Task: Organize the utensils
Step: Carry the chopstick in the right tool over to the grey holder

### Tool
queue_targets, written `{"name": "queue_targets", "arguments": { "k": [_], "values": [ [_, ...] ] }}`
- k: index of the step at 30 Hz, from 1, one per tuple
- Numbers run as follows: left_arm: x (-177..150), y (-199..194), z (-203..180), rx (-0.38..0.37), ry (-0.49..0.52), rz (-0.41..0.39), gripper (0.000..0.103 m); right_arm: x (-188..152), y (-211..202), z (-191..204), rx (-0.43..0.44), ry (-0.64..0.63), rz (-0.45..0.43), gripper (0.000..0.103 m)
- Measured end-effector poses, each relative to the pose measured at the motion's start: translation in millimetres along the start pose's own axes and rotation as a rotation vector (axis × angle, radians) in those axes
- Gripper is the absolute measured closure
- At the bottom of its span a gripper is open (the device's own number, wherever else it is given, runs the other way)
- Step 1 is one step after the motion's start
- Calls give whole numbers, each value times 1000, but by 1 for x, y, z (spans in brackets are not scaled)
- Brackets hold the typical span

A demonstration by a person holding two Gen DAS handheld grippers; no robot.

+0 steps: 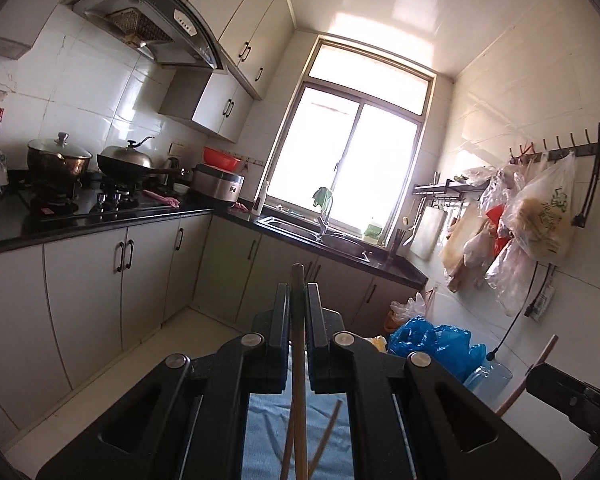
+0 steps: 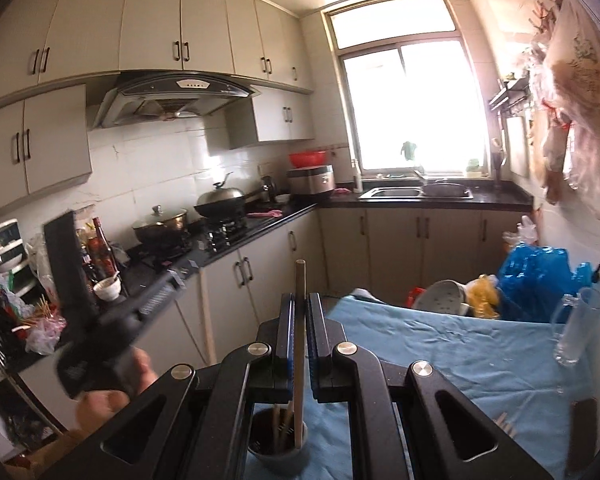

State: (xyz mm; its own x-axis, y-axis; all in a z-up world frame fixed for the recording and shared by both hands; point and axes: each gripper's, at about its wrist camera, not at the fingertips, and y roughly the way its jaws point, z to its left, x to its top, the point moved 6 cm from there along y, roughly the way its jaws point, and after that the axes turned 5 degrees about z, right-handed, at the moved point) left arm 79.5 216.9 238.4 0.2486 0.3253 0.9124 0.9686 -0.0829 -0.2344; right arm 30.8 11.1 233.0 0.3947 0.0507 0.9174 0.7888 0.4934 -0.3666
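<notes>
Above the blue cloth (image 2: 480, 344) on the table, both grippers are clamped on wooden chopsticks. Left gripper (image 1: 298, 300) has its jaws closed on a single chopstick (image 1: 299, 360), held roughly upright, top end poking out just above the fingertips; lower end runs down past the bottom of the left wrist view. More chopsticks (image 1: 326, 436) lie on the cloth below it. Right gripper (image 2: 299, 308) likewise pinches a chopstick (image 2: 300, 360), near vertical, with its lower end inside a dark round cup (image 2: 278, 446) standing on the cloth. That cup already has a few other sticks in it. Seen from the right wrist, the left gripper sits off to the left, held in the person's hand (image 2: 112, 384). A clear glass jug (image 2: 578, 328) stands at the cloth's far right edge, well apart from the cup.
</notes>
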Motion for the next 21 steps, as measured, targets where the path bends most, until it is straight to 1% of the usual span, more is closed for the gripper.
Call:
{"name": "queue_targets", "arguments": {
  "k": [2,4,8,11,16,20,21],
  "values": [
    [-3,13,5,12,0,8,97,0,11,2,16,5,8,97],
    [-11,26,9,32,10,25,97,-3,25,4,32,12,35,97],
    [-35,48,21,44,9,96,97,-20,51,4,39,15,106,97],
    [-55,58,29,59,4,146,97,-37,69,-4,35,36,166,97],
    [-68,58,35,66,-2,173,97,-63,91,-22,28,99,241,97],
    [-71,49,34,75,8,173,96,-71,96,-32,24,144,262,96],
    [-71,47,34,78,11,177,94,-73,98,-35,24,161,268,96]
  ]
}}
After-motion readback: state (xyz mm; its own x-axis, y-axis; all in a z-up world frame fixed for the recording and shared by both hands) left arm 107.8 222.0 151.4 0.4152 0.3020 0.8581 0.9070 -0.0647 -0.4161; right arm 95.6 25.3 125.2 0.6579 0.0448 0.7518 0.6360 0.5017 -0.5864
